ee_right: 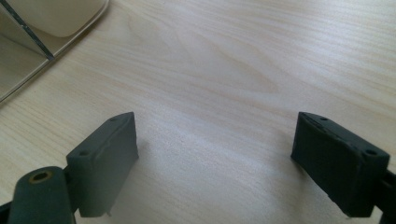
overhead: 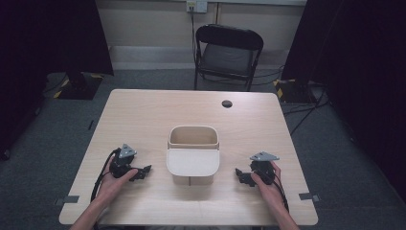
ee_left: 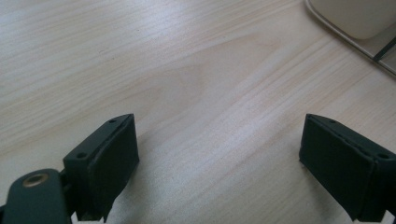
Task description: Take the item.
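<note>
Here, going from left to right across the light wooden table, the left gripper rests in the person's left hand near the front edge, its jaws spread wide over bare wood with nothing between them, as the left gripper view also shows. In the middle stands a beige box, open at the top, with what looks like a flap or lid lying over its near half, though the high view is too soft to be sure. Further right, well apart from the box, the right gripper sits in the right hand, jaws likewise wide apart and empty above the tabletop.
</note>
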Demonstrator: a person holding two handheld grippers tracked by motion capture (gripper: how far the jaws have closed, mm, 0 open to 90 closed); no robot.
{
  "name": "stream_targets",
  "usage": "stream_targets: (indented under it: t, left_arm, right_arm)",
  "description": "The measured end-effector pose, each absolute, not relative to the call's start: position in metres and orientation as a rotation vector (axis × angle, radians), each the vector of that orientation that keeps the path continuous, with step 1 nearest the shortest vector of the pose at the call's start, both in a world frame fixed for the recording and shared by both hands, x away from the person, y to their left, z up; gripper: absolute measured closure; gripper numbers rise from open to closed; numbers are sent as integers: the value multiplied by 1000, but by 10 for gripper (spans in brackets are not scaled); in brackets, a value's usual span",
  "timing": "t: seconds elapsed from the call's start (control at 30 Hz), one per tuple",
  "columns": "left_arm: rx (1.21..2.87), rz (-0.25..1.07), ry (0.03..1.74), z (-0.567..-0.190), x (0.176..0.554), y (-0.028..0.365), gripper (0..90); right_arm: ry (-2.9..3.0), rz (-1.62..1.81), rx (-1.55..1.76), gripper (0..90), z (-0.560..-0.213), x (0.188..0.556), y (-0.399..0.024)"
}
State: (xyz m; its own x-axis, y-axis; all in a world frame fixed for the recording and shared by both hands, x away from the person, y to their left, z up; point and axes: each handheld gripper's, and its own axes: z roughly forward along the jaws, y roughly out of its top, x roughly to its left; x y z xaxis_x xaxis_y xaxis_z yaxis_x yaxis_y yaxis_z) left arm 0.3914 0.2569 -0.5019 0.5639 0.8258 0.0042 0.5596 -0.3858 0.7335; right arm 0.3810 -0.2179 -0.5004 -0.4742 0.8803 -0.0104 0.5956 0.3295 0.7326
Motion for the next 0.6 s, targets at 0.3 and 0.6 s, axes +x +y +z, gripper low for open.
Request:
stream_targets:
  t: [0.3,0.6]
  left_arm:
    - [2087,490,1109,-501,390,259,150]
    - [2057,491,1139,-497,389,262,174]
  right_arm:
    - [2192,948,1302,136,-500,381,-218]
    - [2192,948,1302,135,-500,381,-218]
